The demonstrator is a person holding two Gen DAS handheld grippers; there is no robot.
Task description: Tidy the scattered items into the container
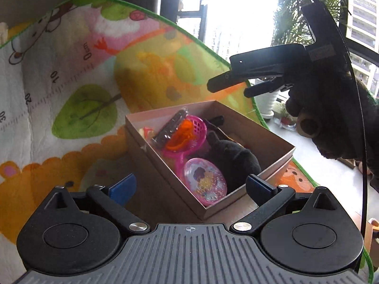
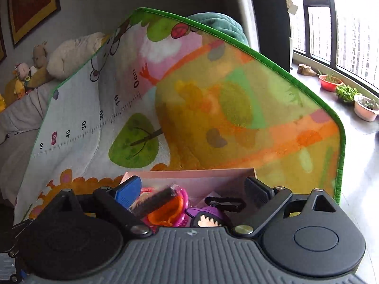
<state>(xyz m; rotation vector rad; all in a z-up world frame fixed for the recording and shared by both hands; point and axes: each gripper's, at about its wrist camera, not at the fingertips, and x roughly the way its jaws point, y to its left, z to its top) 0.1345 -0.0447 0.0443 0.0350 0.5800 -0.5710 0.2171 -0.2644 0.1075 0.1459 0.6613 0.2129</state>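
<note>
A cartoon-printed play mat (image 1: pixel 71 90) with a green bound edge covers the surface; it shows a leaf, orange shapes and a printed ruler strip reading "0cm", "10", "20", "30", and, in the right wrist view, on to "40", "50" and "60". Beyond the mat's far edge lie a grey wall with framed pictures, a pale sofa carrying plush toys (image 2: pixel 35 68), and tall windows (image 2: pixel 343 23) with potted plants (image 2: pixel 345 92) along the sill.

The cardboard box (image 1: pixel 272 165) sits on the mat, near its right-hand edge. Inside lie a pink toy strainer (image 1: pixel 194 130) with an orange piece in it, a dark wrapped bar (image 1: pixel 170 127), a round pink case (image 1: pixel 205 181) with a cartoon picture, a black plush (image 1: pixel 232 156) and a purple-hatted figure (image 2: pixel 208 215).

The left tool (image 1: pixel 190 185) stands wide open over the box's near corner, nothing between its fingers. The right tool (image 2: pixel 191 187) is also spread wide and empty above the box's contents; seen from the left wrist it is held by a dark-gloved hand (image 1: pixel 319 108) above the box's far side.

The mat left of the box lies open.
</note>
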